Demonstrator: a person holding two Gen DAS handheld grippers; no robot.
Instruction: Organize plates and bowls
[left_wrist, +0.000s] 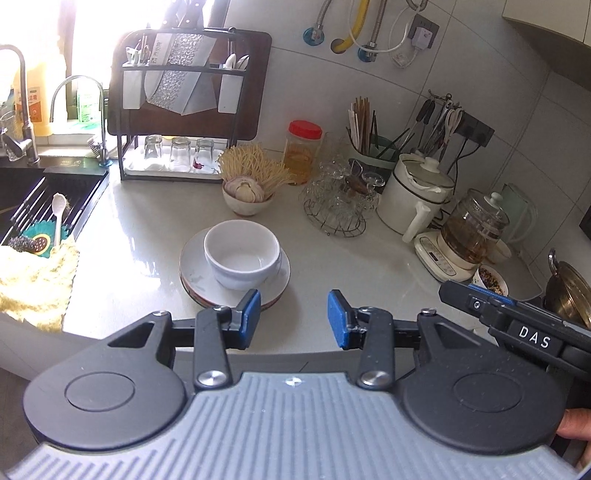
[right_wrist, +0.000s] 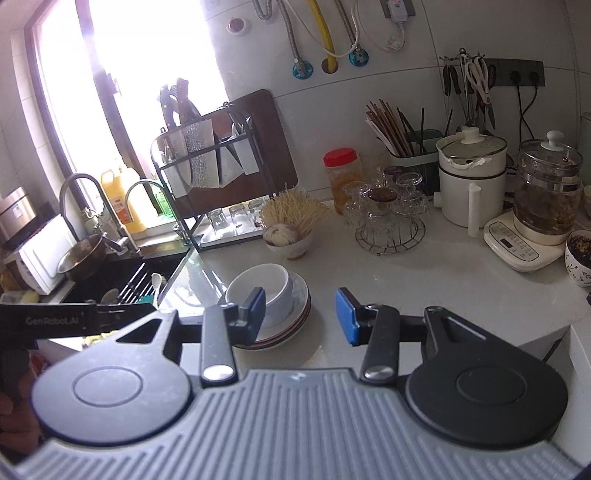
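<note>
Nearest, the left gripper (left_wrist: 294, 319) and the right gripper (right_wrist: 300, 316) are held above the worktop (left_wrist: 351, 266) edge, jaws released and empty, apparently poised for a lift. Just beyond, a white bowl (left_wrist: 242, 254) is seen resting on stacked plates (left_wrist: 199, 280). Farther back, a dish rack (left_wrist: 177, 110) is seen standing beside the sink (left_wrist: 40, 199).

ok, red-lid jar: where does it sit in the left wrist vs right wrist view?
Left wrist: red-lid jar stands upper centre, right of the dried noodle bundle.
Right wrist: the jar stands upper centre-right, left of the chopstick holder.
Shared landmark: the white bowl on the plate stack, in front of the jar in both views.
</note>
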